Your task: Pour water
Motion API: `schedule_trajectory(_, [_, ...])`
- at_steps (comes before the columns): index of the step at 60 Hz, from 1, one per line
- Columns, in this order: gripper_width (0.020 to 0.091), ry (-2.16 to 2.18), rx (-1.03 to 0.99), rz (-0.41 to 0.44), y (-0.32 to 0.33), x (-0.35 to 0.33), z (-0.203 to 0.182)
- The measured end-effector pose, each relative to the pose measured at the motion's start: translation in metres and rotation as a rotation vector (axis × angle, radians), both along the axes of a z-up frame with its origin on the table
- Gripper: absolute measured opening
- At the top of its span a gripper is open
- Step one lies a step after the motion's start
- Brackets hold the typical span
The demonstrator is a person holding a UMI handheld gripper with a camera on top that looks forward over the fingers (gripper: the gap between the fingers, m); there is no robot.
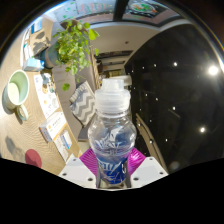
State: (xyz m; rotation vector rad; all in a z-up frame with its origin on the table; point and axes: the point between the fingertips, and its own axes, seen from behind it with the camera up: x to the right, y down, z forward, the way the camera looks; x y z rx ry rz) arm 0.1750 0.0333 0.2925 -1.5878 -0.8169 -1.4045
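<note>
Gripper (112, 168) clamped on capped water bottle (111, 135), lifted upright, leafy plant (72, 45) beyond

bottle (112, 140) base hidden between tongs (112, 168)

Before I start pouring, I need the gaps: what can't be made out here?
Gripper view:
- Bottle base: hidden behind the finger pads.
- Gripper grip: contact with the bottle not visible.
- Label text: too small.
- Green cup contents: too small.
</note>
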Motion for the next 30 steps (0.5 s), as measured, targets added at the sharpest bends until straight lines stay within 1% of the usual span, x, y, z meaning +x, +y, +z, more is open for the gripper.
schedule_trajectory(5, [0.0339,-0.207,-0.068,0.046,0.023,-0.039,-0.015])
schedule_trajectory(14, [0.0338,-0.507,-0.215,0.137,0.054,-0.089,-0.064])
schedule_trajectory(22, [0.0337,-0.718,-0.35,0.171,0.063,-0.102,-0.102])
schedule_trajectory(30, [0.0337,-0.709,-0.387,0.17,0.061,-0.102,-0.115])
